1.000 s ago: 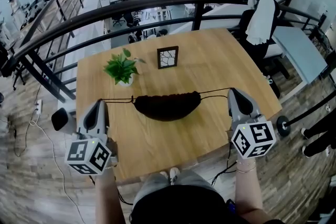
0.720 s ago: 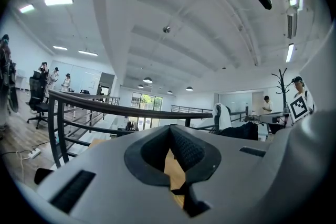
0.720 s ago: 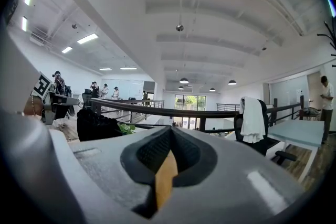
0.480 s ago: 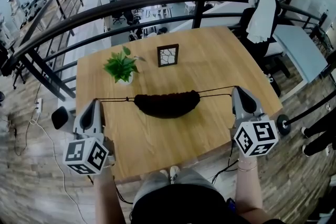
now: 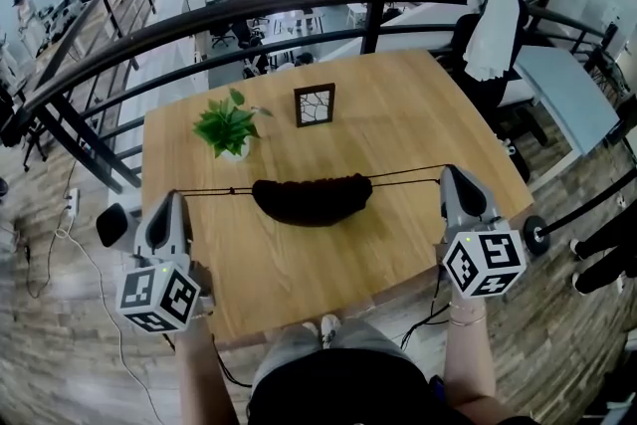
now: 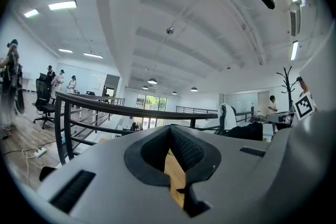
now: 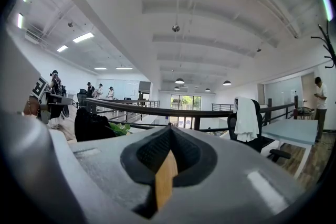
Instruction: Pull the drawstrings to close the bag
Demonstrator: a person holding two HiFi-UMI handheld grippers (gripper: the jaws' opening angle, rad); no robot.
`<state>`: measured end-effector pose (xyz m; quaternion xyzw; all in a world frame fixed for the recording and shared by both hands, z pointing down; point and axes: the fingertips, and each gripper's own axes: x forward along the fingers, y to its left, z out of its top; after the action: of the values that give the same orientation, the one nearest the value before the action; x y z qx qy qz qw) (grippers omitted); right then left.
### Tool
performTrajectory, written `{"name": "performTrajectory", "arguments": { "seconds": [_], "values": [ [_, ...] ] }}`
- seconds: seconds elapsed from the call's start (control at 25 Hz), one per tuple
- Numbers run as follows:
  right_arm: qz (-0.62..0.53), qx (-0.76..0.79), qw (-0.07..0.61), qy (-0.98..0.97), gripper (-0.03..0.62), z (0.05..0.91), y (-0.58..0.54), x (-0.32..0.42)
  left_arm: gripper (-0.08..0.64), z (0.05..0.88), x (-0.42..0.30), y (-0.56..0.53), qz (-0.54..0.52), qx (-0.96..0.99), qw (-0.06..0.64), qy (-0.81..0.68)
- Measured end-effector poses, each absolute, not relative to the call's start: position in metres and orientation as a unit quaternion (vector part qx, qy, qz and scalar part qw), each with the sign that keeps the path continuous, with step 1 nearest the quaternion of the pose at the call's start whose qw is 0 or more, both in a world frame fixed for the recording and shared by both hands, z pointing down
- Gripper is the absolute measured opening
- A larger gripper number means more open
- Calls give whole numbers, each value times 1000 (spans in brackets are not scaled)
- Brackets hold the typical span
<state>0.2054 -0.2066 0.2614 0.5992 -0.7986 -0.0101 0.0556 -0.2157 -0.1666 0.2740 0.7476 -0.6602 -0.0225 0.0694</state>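
A black drawstring bag point(image 5: 312, 198) lies gathered in a crescent in the middle of the wooden table point(image 5: 398, 124). Thin black drawstrings run taut from each end of it. My left gripper point(image 5: 171, 197) is at the table's left edge, shut on the left drawstring point(image 5: 214, 191). At the table's right edge my right gripper point(image 5: 448, 172) is shut on the right drawstring point(image 5: 408, 174). In the left gripper view the jaws point(image 6: 170, 131) meet, with the bag point(image 6: 247, 131) a dark shape at the right. The right gripper view shows that gripper point(image 7: 170, 134) shut, with the bag point(image 7: 92, 126) at the left.
A small potted plant point(image 5: 229, 127) and a dark picture frame point(image 5: 315, 105) stand behind the bag. A black railing point(image 5: 299, 10) runs past the table's far side. At the back right, a white garment hangs over a chair point(image 5: 493, 35).
My left gripper has moved outward to the left with its string, the right one slightly to the right. The bag's mouth has bunched a little tighter.
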Motion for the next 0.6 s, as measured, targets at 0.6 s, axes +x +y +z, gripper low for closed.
{"name": "performTrajectory", "arguments": {
  "seconds": [0.6],
  "values": [
    [-5, 623, 49, -781, -2, 261, -205, 225, 14, 267, -229, -161, -35, 735, 63, -674]
  ]
}}
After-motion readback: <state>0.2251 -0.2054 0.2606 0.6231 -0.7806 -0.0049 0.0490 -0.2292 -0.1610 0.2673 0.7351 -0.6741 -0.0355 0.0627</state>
